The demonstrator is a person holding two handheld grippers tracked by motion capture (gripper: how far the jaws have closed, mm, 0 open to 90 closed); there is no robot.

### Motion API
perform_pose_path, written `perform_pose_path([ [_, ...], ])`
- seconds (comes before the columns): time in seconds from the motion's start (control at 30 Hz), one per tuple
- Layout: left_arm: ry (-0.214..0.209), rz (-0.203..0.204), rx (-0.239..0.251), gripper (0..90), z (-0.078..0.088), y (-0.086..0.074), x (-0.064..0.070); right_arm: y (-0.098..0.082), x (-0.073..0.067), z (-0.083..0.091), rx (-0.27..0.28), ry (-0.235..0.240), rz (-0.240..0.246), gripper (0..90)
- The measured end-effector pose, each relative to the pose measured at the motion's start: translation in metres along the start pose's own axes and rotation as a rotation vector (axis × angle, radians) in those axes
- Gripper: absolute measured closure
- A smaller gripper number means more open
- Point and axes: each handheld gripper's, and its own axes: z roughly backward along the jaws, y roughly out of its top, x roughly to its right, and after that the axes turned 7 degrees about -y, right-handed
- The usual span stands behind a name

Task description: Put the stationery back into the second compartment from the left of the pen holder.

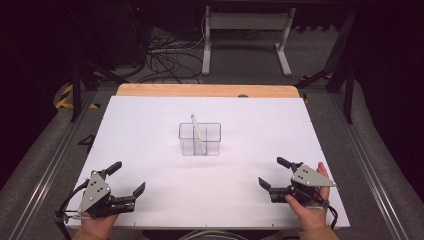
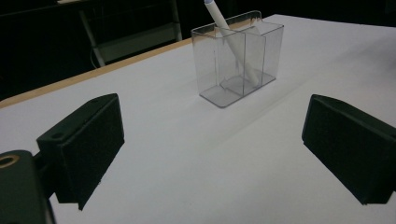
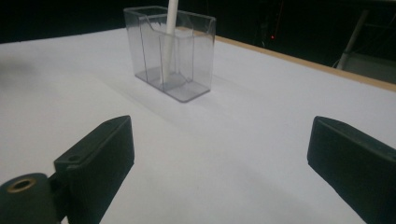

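While the pen (image 1: pixel 197 127) stands tilted in the clear box (image 1: pixel 200 139) at the middle of the desk (image 1: pixel 150 125), both your tongs, left (image 1: pixel 126 180) and right (image 1: pixel 270 172), rest wide open and empty, well apart from it. This looks like the finish; next, only keep away.

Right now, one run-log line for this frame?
left gripper: open, empty | right gripper: open, empty | pen: leaning in clear holder, mid-table | both grippers near table edge, apart from holder

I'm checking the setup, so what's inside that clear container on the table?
A white pen leans inside the clear container, its top poking above the rim. The other compartments look empty through the clear walls.
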Motion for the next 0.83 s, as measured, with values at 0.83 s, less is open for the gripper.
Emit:
perform_pose_path([
  [0.83,0.010,0.006,0.007,4.1,-0.0023,-0.0069,-0.0070,-0.0095,-0.0032,-0.0010,-0.052,0.016,0.054,7.6],
])
